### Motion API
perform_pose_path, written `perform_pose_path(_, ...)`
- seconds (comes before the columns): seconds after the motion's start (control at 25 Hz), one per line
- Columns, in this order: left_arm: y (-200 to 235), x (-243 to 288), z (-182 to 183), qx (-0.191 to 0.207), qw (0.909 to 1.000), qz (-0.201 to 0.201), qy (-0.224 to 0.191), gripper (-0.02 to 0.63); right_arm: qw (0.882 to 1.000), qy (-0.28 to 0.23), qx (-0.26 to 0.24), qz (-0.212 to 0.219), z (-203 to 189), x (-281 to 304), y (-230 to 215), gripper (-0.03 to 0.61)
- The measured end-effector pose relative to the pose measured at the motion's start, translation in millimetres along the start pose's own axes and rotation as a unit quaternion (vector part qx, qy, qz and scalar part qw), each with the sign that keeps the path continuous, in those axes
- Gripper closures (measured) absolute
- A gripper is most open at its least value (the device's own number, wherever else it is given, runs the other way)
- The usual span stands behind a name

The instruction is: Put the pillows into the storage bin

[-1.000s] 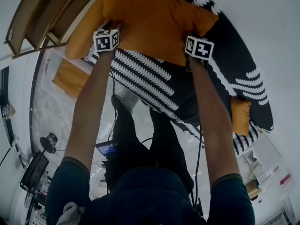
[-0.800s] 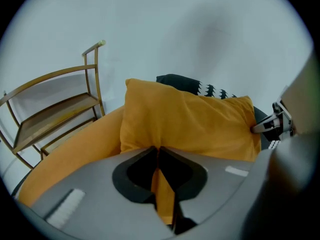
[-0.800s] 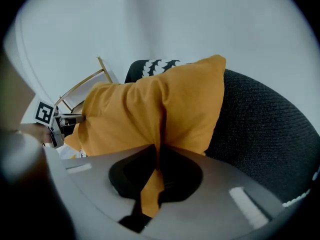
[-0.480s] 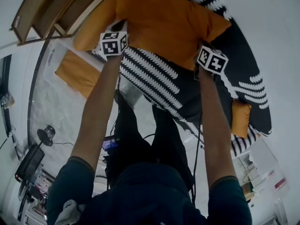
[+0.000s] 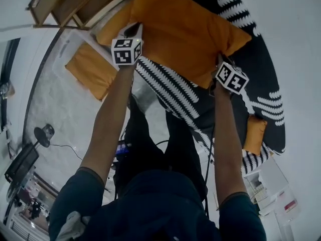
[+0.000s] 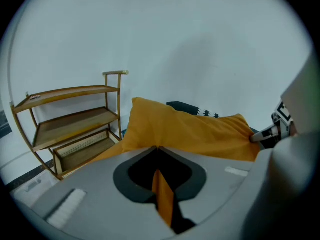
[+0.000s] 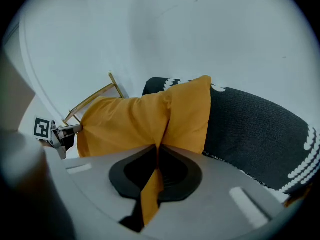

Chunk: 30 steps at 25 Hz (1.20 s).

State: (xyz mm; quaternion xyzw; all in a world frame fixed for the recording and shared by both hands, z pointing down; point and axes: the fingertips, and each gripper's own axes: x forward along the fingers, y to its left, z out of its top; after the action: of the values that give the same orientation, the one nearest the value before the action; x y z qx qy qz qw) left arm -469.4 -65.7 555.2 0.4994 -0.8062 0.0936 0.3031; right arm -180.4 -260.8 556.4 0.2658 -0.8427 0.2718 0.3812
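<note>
A large orange pillow (image 5: 185, 31) hangs between my two grippers above a black seat with white stripes (image 5: 170, 87). My left gripper (image 5: 133, 30) is shut on the pillow's left edge, and orange cloth shows pinched between its jaws (image 6: 157, 149). At the pillow's right corner my right gripper (image 5: 219, 62) is shut too, with a fold of the cloth in its jaws (image 7: 158, 146). The pillow (image 6: 190, 129) (image 7: 130, 121) fills the middle of both gripper views. A pale storage bin (image 5: 83, 39) at the left holds another orange pillow (image 5: 93, 69).
A wooden shelf rack (image 5: 65, 4) (image 6: 75, 124) stands behind the bin by the white wall. A small orange cushion (image 5: 254, 134) lies on the striped seat at the right. My legs and some cables are below, with a lamp (image 5: 44, 133) and clutter on the floor.
Both grippers have risen with the orange pillow, lifting it off the striped seat. The bin with its pillow has come further into the head view.
</note>
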Motion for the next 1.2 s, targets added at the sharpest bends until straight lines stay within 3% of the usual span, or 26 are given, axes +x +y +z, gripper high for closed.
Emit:
perform_pose_path(0.16,36.9,-35.4,1.7,-0.019,0.9994,0.025,-0.015,0.604,1.000,-0.002,-0.018,0.017,5.8,-3.1,44.8,0.560)
perform_pose_path(0.44,140.0,-101.0,-13.4,-0.045,0.9964,0.069,-0.023,0.604,0.997,0.012,-0.048,0.053,-2.9,17.8,157.7,0.560)
perform_pose_path(0.68,221.5,-165.5,-36.8,-0.061,0.9907,0.119,-0.028,0.606,0.993,0.033,-0.067,0.094,-31.3,33.9,250.4,0.560)
perform_pose_path(1.2,372.0,-307.6,-113.2,-0.093,0.9741,0.206,-0.016,0.606,0.980,0.111,-0.066,0.151,-156.9,45.9,432.7,0.560)
